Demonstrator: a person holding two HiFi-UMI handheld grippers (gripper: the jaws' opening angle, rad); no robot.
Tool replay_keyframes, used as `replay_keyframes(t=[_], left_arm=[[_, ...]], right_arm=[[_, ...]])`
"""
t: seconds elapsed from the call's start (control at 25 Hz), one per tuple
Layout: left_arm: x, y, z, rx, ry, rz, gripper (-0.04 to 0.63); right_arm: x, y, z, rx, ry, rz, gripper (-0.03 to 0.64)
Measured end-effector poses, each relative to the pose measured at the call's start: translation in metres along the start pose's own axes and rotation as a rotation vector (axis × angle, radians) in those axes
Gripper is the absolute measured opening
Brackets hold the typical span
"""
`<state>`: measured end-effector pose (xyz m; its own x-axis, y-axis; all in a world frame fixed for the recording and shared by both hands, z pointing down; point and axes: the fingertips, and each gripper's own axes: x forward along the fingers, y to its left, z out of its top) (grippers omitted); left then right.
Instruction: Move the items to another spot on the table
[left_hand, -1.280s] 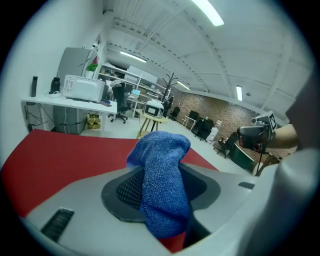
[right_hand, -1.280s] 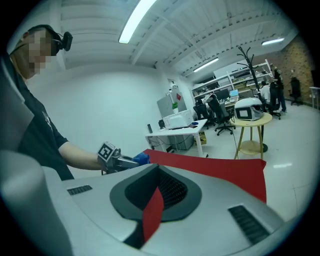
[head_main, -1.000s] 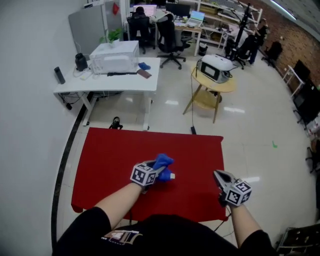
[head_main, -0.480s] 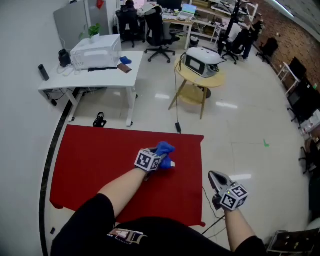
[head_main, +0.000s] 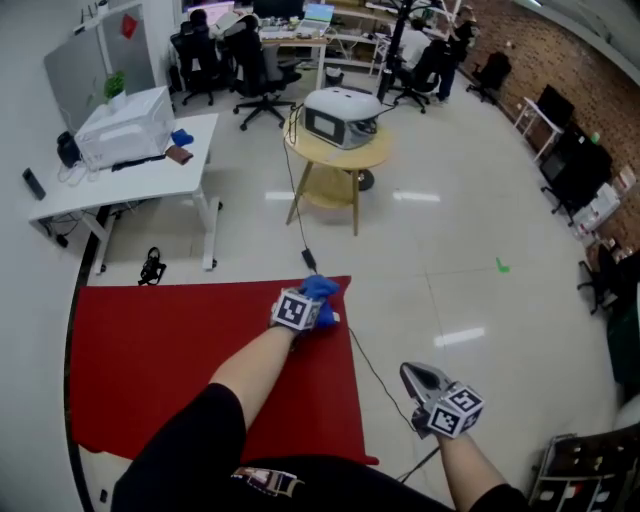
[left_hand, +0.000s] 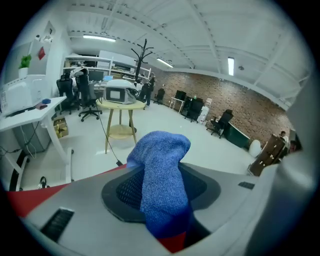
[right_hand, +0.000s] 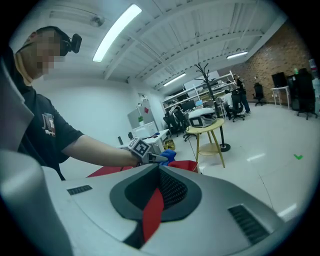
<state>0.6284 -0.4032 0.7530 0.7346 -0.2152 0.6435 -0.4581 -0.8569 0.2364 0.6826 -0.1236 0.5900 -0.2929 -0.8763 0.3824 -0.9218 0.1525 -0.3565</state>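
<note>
Pinched a blue cloth in the left claw, upright between the jaws and sticking out past their tips, with the table corner just below. Held the right claw pressed together, empty, well right of the left, off the table.

An open-plan office-lab: white desks, swivel chairs, a brick wall.
</note>
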Motion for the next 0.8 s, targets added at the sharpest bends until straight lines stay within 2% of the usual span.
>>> replay_keyframes(t=[0.24, 0.36, 0.44, 0.56, 0.68, 0.8], left_arm=[[0.051, -0.009, 0.000, 0.016, 0.063, 0.002, 0.182], [0.064, 0.007, -0.020, 0.089, 0.142, 0.110, 0.191], [0.069, 0.016, -0.034, 0.087, 0.181, 0.158, 0.203], [0.076, 0.014, -0.036, 0.042, 0.196, 0.145, 0.217], [0.075, 0.012, -0.034, 0.079, 0.223, 0.138, 0.219], [0.079, 0.008, -0.033, 0.057, 0.195, 0.100, 0.233]], right_arm=[[-0.044, -0.031, -0.029, 0.062, -0.005, -0.083, -0.014], [-0.057, -0.038, -0.038, 0.084, -0.009, -0.117, -0.014], [-0.063, -0.039, -0.043, 0.092, -0.012, -0.130, -0.014], [-0.072, -0.041, -0.046, 0.103, -0.006, -0.146, -0.014], [-0.080, -0.044, -0.049, 0.105, -0.010, -0.158, -0.014], [-0.082, -0.045, -0.051, 0.114, -0.011, -0.165, -0.014]])
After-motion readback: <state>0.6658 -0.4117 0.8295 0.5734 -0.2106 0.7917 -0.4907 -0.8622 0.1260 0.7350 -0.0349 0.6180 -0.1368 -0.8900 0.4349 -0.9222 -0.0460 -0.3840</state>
